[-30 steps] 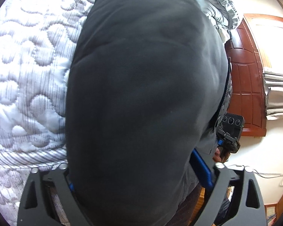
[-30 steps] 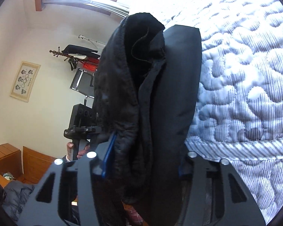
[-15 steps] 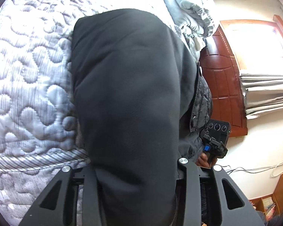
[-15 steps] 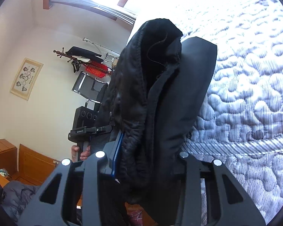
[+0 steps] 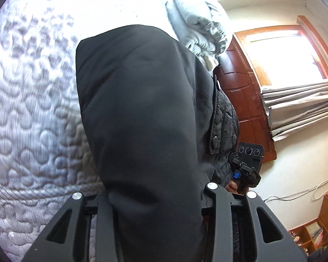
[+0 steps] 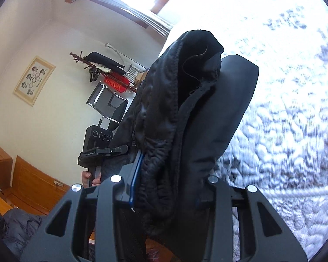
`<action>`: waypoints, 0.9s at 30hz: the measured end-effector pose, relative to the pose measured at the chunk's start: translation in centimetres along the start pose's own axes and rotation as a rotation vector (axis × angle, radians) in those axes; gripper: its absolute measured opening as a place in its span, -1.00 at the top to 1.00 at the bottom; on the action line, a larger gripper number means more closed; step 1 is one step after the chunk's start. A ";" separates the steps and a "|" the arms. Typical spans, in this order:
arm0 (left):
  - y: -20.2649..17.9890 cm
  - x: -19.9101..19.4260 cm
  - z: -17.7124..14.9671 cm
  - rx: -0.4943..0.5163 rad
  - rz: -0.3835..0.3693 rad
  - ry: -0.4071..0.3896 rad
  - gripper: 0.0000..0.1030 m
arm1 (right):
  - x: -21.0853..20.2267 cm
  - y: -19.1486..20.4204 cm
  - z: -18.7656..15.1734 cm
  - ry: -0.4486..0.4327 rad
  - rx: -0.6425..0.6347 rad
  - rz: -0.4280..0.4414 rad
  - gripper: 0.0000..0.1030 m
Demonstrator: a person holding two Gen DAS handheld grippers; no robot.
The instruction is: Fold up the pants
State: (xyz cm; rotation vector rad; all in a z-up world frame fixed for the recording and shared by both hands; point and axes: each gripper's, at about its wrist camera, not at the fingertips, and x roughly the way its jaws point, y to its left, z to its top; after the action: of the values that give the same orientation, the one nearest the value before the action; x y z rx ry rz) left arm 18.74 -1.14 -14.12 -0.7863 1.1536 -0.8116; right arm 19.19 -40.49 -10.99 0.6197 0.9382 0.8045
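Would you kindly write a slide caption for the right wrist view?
Right gripper clamped on bunched black pants above the quilted bedspread, left gripper alongside.

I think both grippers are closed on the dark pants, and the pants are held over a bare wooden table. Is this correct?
Not quite. The left gripper and the right gripper are each closed on the dark pants, but under them there is no wooden table: it is a bed with a pale quilted cover. Both wrist views show this quilt beside the hanging fabric.
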 end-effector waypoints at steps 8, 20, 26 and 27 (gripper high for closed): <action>-2.3 -1.4 4.6 0.045 0.003 -0.075 0.29 | 0.2 1.2 5.5 -0.029 -0.076 0.004 0.30; -0.2 -0.1 12.5 0.049 0.087 -0.097 0.27 | 4.1 -2.3 12.8 0.001 -0.036 -0.011 0.30; 2.5 1.9 15.4 0.020 0.120 -0.084 0.27 | 6.1 -4.8 14.6 0.031 0.006 -0.026 0.30; 3.1 2.1 15.6 0.014 0.124 -0.081 0.27 | 6.3 -5.0 14.8 0.036 0.014 -0.027 0.30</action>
State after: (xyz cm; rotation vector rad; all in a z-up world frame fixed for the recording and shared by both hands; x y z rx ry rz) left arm 34.76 0.28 -14.33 -0.7224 1.1117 -0.6779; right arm 36.03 -39.88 -10.83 0.6052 0.9836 0.7880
